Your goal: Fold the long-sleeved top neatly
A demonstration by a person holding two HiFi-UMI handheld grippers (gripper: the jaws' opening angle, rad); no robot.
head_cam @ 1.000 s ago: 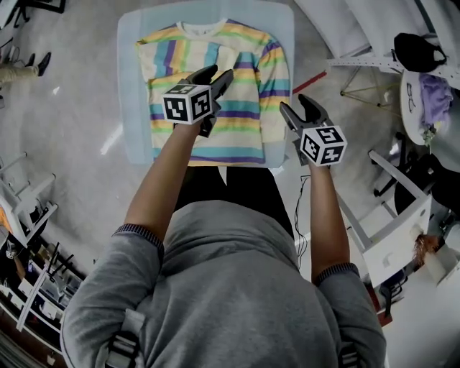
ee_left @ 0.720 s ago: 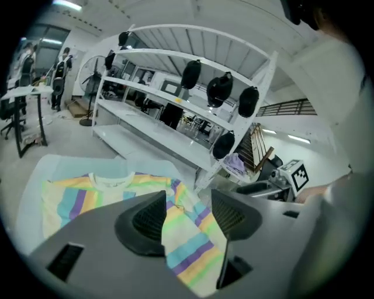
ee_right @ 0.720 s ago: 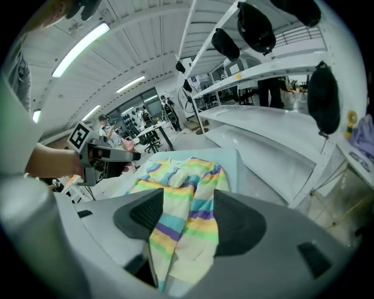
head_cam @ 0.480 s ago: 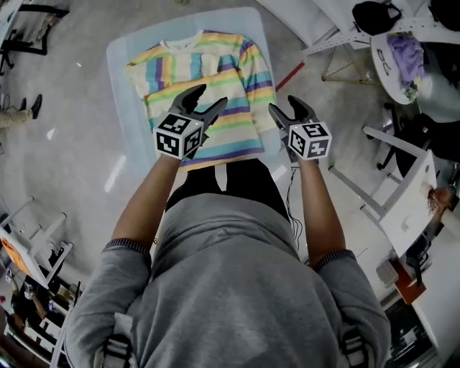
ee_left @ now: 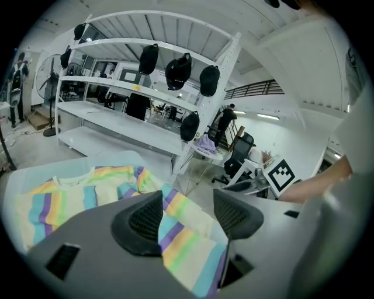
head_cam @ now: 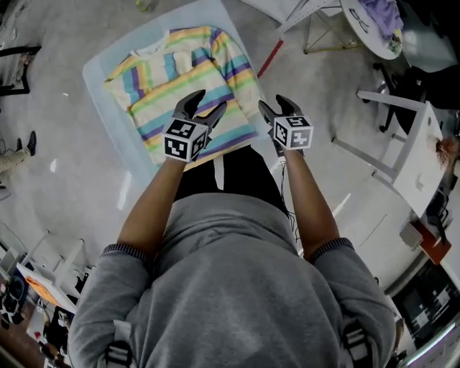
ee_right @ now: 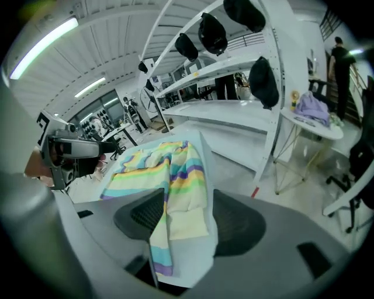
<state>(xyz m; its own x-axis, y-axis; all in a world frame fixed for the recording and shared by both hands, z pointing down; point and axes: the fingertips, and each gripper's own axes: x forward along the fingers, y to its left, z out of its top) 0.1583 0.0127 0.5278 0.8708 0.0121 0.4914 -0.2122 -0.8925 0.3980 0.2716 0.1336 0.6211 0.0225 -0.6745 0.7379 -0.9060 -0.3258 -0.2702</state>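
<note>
**Both grippers drawn back from the striped top**

Both grippers have pulled back toward the person since a second ago. The left gripper (head_cam: 208,100) was low over the middle of the garment then. It now hovers above the near hem, and its jaws stand wider than they did.

On the left, the pale blue counter (head_cam: 95,72) carries the long-sleeved top (head_cam: 180,72), which lies flat with its collar at the far side. One sleeve is folded in across the chest, and the other lies along the right side of the body. In the left gripper view the jaws stand well apart with nothing between the pads, and the striped fabric shows beneath the gap.

Just off the counter's near right corner is the right gripper (head_cam: 273,103). Its jaws are apart and closing a little, also with nothing between the pads. In its own view the right-hand sleeve and cream cuff lie below the gap. Farther right stands a round white table (head_cam: 357,18).
</note>
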